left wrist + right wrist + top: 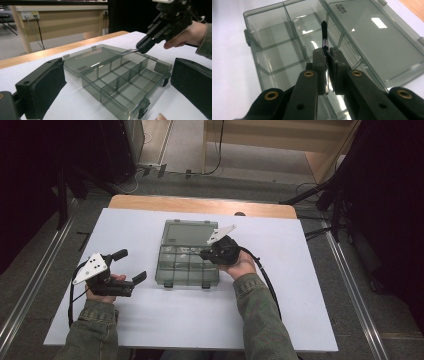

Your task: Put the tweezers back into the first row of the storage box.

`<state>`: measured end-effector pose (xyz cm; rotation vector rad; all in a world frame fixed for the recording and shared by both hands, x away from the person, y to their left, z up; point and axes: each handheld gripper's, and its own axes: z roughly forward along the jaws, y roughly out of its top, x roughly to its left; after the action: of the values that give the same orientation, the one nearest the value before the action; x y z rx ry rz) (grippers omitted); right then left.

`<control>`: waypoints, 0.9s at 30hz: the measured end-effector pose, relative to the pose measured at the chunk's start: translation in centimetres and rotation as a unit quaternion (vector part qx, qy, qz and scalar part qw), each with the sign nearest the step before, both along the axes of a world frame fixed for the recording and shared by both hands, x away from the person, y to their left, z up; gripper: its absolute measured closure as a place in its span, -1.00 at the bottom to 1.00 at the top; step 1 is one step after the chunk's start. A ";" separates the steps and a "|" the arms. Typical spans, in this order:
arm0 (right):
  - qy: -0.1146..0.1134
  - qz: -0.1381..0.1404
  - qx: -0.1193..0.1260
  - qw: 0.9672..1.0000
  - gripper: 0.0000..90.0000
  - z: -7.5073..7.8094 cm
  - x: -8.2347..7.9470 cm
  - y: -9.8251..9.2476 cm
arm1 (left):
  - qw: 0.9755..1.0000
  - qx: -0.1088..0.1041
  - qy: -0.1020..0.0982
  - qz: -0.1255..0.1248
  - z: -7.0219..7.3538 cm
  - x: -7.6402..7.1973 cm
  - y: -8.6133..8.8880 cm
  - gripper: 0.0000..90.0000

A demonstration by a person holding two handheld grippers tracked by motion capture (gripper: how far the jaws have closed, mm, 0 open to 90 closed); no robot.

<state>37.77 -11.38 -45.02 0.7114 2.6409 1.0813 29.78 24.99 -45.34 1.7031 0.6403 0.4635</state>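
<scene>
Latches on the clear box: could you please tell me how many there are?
2. The left latch and the right latch both sit on the near edge of the box; none looks hidden.

White desk top (165, 320) over a wooden edge (200, 205) along the far side, standing on grey carpet floor (45, 265) with metal rails (30, 285) running past the left and right edges. Beyond the far edge, light wooden furniture (280, 135), trailing cables (215, 165), dark stands (325, 195) at both far corners. Dim overall, with wall sockets (30, 15) on a pale wooden panel.
</scene>
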 end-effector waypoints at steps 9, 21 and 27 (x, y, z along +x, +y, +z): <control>0.004 0.000 0.002 1.000 0.90 -1.3 1.2 0.4 | 1.000 -0.002 0.001 -0.002 -0.1 0.1 0.0 -1.00; 0.012 -0.058 0.007 0.998 -0.13 0.3 -0.1 -1.4 | 1.000 -0.001 0.002 -0.001 -0.1 0.1 -0.1 -1.00; -0.017 -0.108 0.030 0.994 -0.70 0.3 -2.1 -2.6 | 1.000 0.000 0.001 -0.001 -0.1 0.1 -0.1 -1.00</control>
<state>35.65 -13.98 -44.71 0.9572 2.4442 1.1034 29.86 24.84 -45.44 1.7043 0.6405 0.4597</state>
